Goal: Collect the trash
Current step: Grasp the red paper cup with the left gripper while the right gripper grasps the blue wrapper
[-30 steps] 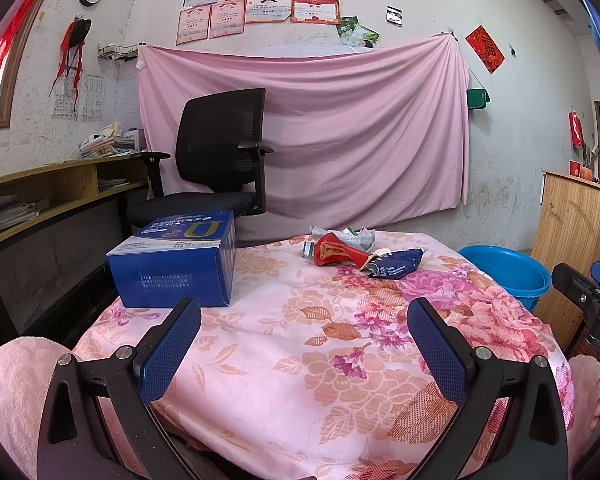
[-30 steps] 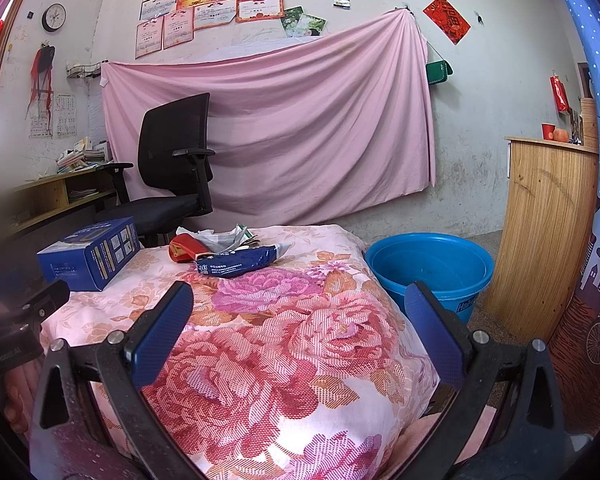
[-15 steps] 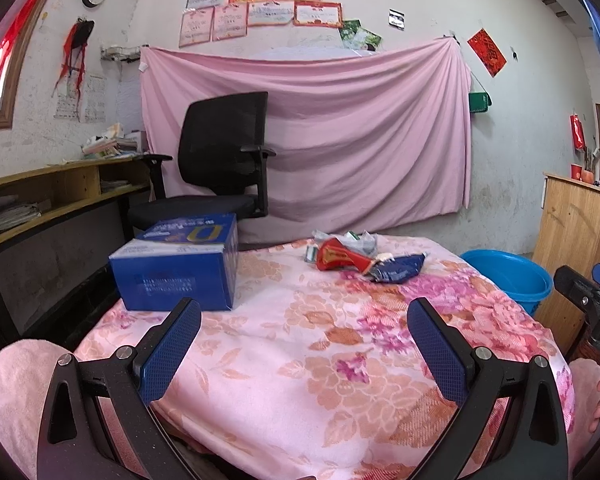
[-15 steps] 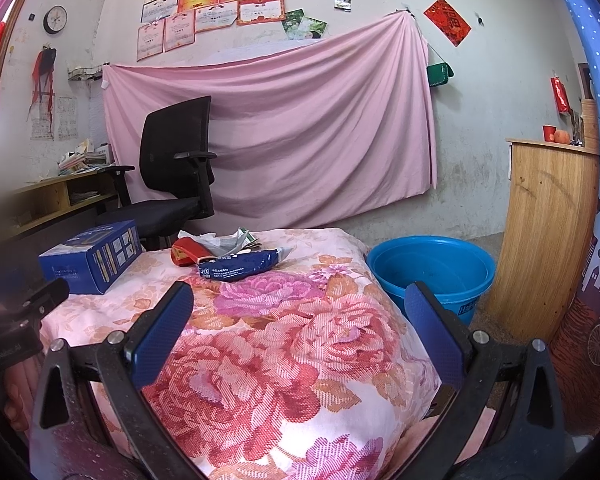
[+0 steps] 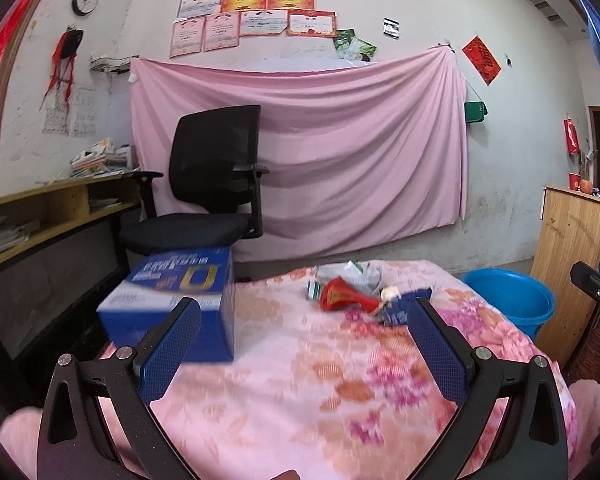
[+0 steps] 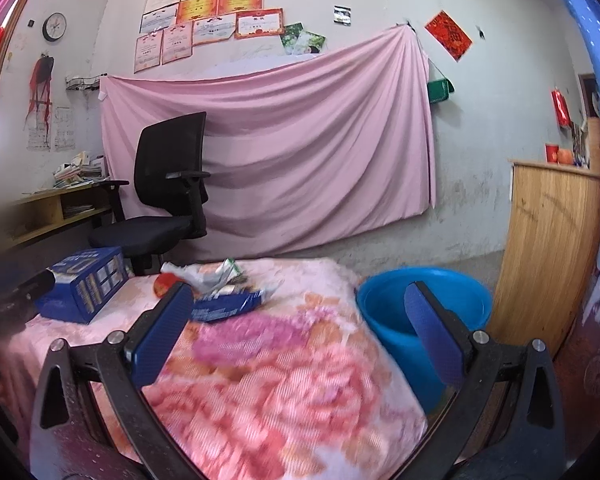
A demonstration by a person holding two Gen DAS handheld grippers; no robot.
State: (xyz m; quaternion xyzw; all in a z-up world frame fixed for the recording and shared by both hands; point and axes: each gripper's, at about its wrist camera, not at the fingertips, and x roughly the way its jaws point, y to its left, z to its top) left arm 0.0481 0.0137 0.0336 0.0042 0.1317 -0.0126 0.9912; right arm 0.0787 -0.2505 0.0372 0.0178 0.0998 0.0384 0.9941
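both grippers (image 5: 304, 344) (image 6: 296, 332) have dipped nearer the trash (image 5: 352, 296), spread wide, empty; blue box (image 5: 172, 300) left.

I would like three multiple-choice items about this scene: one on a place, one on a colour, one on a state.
1. Where does the blue tub stand?
A. on the table
B. on the floor beside the table
C. on the chair

2. What colour is the box on the flowered tablecloth?
A. blue
B. green
C. yellow

3. How is the left gripper?
A. shut on a wrapper
B. shut on the box
C. open, holding nothing

Key: 1 B, the tub sits lower than the table edge; 2 A, its sides are blue; 3 C, its fingers stand wide apart with only cloth between.
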